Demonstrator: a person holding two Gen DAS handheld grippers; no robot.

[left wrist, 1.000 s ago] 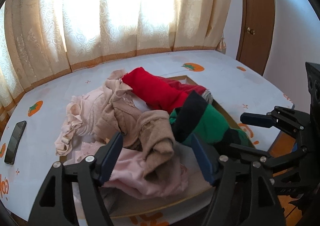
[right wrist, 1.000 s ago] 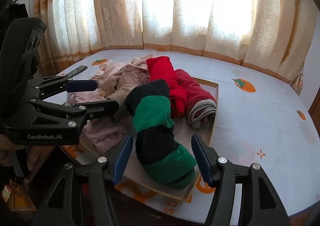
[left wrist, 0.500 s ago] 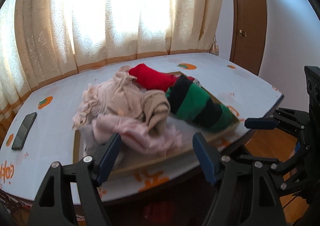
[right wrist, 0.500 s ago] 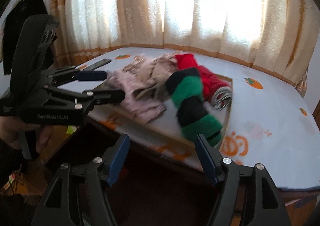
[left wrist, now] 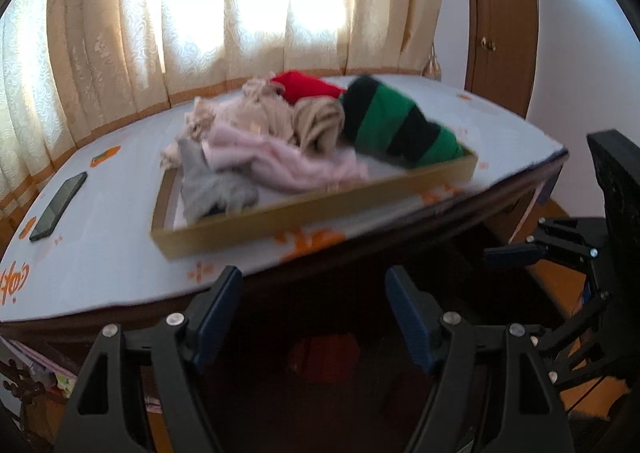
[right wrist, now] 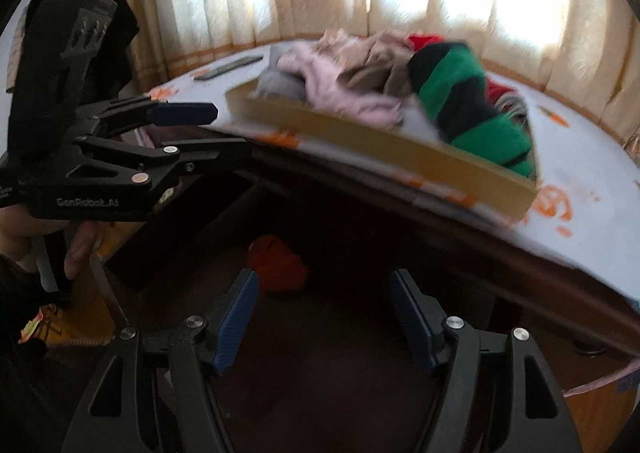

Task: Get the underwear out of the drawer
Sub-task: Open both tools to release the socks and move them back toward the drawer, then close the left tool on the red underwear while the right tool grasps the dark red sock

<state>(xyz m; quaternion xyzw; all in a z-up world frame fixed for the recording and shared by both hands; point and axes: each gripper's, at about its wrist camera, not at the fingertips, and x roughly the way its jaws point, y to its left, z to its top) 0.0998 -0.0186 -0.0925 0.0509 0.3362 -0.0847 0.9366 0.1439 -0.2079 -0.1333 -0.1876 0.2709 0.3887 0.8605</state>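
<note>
Pale, orange-printed cloth covers the desk [left wrist: 120,189], and at its far left a dark phone [left wrist: 59,206] lies flat, well apart from everything else. To the right of it a shallow tan drawer [left wrist: 320,209] sits on the desk top, heaped with underwear [left wrist: 280,157]: a grey piece at the left end, pink and beige pieces bunched in the middle, a red piece at the back, and a green-and-black striped piece [left wrist: 396,125] lying along the right end. Cream curtains [left wrist: 240,13] hang bright behind the desk, and a brown wooden door [left wrist: 500,21] stands at the far right.

Both grippers sit below the desk edge, in front of the dark space under it, where a blurred red thing [right wrist: 276,265] lies; what it is cannot be told. In the left wrist view the left gripper [left wrist: 314,317] has its jaws well apart with nothing between them, touching nothing. In the right wrist view a hand [right wrist: 60,245] at the left edge carries that same left gripper. The right gripper [right wrist: 324,313] has its jaws just opened wider and is likewise empty, clear of the drawer and the underwear.
</note>
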